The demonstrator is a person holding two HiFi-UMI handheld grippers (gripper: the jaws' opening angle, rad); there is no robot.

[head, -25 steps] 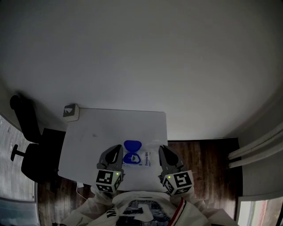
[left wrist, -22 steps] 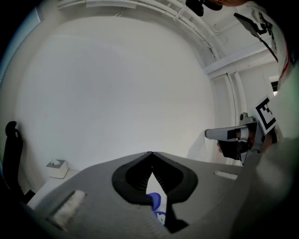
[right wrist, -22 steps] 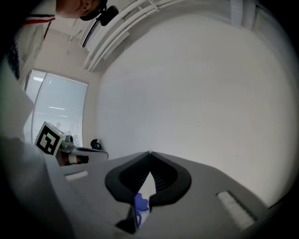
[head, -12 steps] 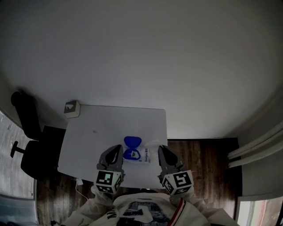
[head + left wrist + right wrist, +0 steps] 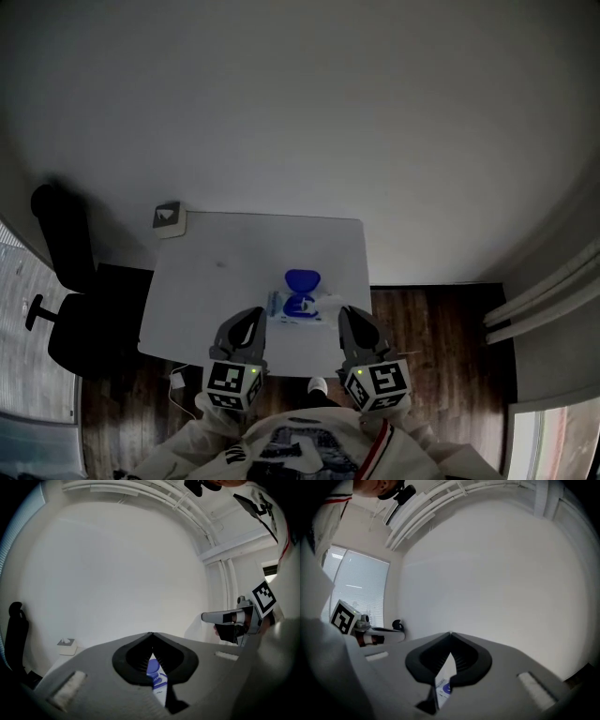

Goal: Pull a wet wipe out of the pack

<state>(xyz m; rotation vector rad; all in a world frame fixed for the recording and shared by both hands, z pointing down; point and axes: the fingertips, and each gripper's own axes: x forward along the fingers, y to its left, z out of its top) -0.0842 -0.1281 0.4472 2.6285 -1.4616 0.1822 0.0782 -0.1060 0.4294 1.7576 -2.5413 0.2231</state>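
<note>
The wet wipe pack (image 5: 298,307) lies on the white table (image 5: 234,281) near its front right, its blue lid (image 5: 300,280) flipped open. A white wipe (image 5: 332,301) sticks out at the pack's right side. My left gripper (image 5: 254,319) and right gripper (image 5: 346,319) hover side by side over the table's near edge, short of the pack, both shut with nothing in them. In the left gripper view the pack (image 5: 156,680) shows through the hollow under the closed jaws. In the right gripper view the wipe (image 5: 446,667) and the pack (image 5: 443,689) show the same way.
A small grey box (image 5: 170,218) sits on the table's far left corner. A black office chair (image 5: 66,281) stands left of the table. Dark wood floor (image 5: 422,328) lies to the right, a plain white wall beyond, and white pipes (image 5: 544,305) run at the far right.
Both grippers have drawn back toward the near edge. The pack, earlier between them, now lies ahead of their tips. The head view has shifted with them.
</note>
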